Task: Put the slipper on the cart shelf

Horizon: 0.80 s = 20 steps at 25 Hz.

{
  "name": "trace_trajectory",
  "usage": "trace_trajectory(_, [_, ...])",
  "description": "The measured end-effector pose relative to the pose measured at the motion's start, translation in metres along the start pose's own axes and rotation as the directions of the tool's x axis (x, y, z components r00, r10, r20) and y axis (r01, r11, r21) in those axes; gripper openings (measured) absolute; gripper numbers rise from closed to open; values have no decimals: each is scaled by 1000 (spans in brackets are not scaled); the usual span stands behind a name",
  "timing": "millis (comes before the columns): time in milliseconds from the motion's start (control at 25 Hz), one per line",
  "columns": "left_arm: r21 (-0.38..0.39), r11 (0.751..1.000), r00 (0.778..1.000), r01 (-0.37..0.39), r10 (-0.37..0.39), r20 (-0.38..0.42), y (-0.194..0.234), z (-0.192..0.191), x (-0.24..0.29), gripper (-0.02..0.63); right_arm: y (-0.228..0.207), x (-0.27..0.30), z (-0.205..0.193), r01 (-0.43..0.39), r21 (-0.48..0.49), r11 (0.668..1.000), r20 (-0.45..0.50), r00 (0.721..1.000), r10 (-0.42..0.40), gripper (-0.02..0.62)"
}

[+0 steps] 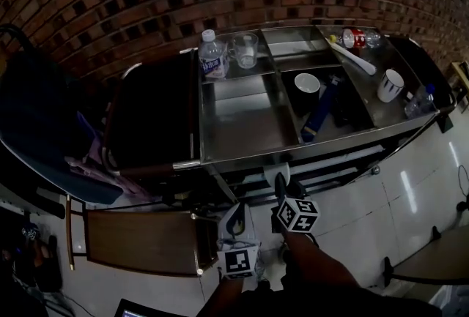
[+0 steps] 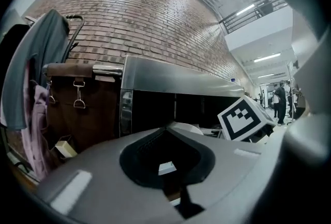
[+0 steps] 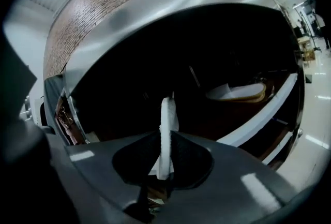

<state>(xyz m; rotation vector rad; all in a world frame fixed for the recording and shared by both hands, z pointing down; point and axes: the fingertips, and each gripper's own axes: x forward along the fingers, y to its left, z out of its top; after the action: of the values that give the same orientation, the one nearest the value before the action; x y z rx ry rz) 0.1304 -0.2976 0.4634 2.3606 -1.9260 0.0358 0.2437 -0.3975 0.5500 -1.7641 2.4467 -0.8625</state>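
Right claw (image 3: 164,132) grips a thin, flat white slipper (image 3: 166,112) edge-on before steel cart (image 3: 170,5).

The right gripper (image 3: 165,151) has its jaws clamped on a thin white foam slipper (image 3: 167,114), which stands upright and edge-on. Beyond it, a second white slipper with a tan sole (image 3: 239,92) lies on the dark cart shelf (image 3: 217,120), under the shiny steel cart top (image 3: 170,5).

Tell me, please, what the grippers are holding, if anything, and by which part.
The right gripper pinches a white slipper, seen edge-on, by its near end; the rest sticks out ahead. The left gripper shows nothing between its fingers.
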Motion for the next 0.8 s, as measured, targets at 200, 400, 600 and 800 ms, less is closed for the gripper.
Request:
trace_trajectory(200, [3, 1000, 999, -30, 30, -21, 0, -13, 6, 17, -3, 28, -4, -13, 55, 998, -8, 1000, 14, 46])
trace_trajectory(400, [-4, 999, 998, -53, 52, -39, -1, -15, 5, 17, -6, 43, -8, -9, 44, 999, -16, 1000, 9, 46])
trace_trajectory(600, [-5, 998, 997, -60, 60, -54, -2, -23, 7, 17, -14, 46, -14, 33, -91, 995, -24, 999, -35, 51])
trace_trajectory(800, [-22, 997, 996, -68, 66, -61, -2, -32, 6, 16, -13, 47, -13, 61, -255, 965, -46, 996, -75, 71])
